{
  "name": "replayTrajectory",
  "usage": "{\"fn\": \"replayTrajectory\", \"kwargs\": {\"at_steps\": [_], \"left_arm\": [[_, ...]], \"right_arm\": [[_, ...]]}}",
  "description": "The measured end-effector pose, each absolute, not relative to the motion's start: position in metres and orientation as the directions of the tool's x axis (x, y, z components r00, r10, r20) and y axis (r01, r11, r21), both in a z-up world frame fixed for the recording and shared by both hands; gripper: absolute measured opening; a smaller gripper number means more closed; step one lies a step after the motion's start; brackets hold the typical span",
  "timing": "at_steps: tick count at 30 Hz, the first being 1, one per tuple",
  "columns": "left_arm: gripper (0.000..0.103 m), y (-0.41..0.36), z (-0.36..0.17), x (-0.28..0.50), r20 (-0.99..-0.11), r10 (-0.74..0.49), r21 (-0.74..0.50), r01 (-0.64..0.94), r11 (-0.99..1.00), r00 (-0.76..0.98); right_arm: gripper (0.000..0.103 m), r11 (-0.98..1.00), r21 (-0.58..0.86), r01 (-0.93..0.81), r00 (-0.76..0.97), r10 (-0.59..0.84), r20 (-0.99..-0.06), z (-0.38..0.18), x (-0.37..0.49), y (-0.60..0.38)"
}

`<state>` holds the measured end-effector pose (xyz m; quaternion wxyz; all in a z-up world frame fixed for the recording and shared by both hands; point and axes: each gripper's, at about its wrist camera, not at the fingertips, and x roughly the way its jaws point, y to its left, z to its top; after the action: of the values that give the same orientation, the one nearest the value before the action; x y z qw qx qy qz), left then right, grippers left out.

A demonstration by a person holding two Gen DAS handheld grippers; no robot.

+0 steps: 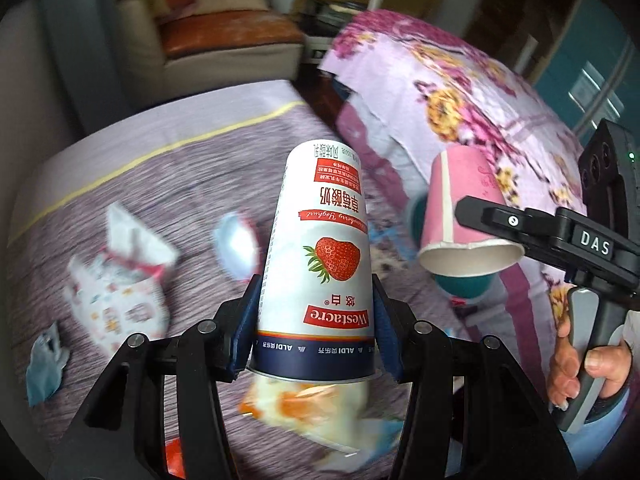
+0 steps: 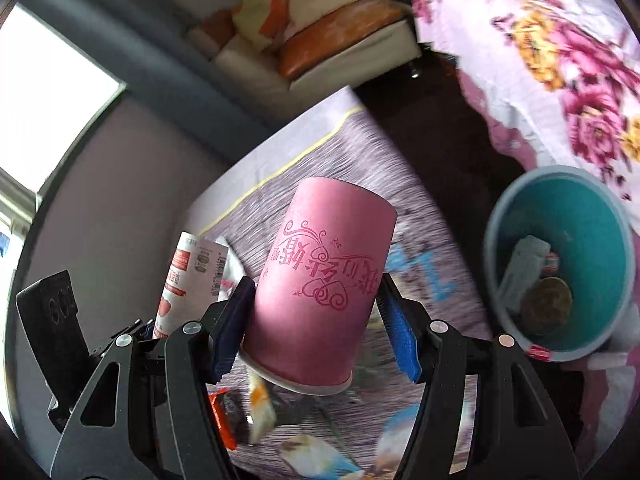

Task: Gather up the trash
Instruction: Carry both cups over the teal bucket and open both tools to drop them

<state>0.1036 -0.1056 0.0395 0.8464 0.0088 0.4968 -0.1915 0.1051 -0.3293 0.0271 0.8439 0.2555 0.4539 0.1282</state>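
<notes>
- Bin [image 2: 560, 264], teal inside, stands on the floor beside the table [image 2: 420, 208], already holding some rubbish.
- Left gripper [image 1: 316, 328] pinches the yogurt cup [image 1: 320, 264], mouth down, above the table.
- Right gripper [image 2: 316, 320] pinches the pink cup [image 2: 320, 288] likewise.
- Advice: bring each cup squarely over the bin's mouth before letting go, one at a time.
- Wrappers [image 1: 120, 280] remain on the table.

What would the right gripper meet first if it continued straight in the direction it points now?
Probably the purple-grey patterned mat, beyond the pink paper cup that the right gripper holds. The teal round bin lies off to the side. Depth is unclear.
</notes>
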Motion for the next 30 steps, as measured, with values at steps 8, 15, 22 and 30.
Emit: {"fn": "replayTrajectory", "kwargs": {"at_steps": [8, 15, 22, 30], "left_arm": [[0.052, -0.183, 0.023, 0.113, -0.87, -0.321, -0.142, 0.431, 0.891, 0.375], [0.052, -0.23, 0.002, 0.123, -0.901, -0.296, -0.119, 0.474, 0.873, 0.318], [0.052, -0.272, -0.021, 0.127, -0.926, -0.27, -0.094, 0.533, 0.841, 0.264], [0.052, -0.313, -0.048, 0.134, -0.947, -0.25, -0.086, 0.591, 0.802, 0.202]], "right_arm": [[0.06, 0.83, 0.541, 0.14, 0.621, 0.352, -0.7, 0.017, 0.081, -0.401], [0.06, 0.81, 0.533, 0.245, 0.652, 0.269, -0.709, -0.001, 0.068, -0.461], [0.06, 0.769, 0.539, 0.345, 0.643, 0.225, -0.732, -0.023, 0.057, -0.505], [0.06, 0.741, 0.533, 0.408, 0.622, 0.202, -0.756, -0.048, 0.055, -0.532]]}}
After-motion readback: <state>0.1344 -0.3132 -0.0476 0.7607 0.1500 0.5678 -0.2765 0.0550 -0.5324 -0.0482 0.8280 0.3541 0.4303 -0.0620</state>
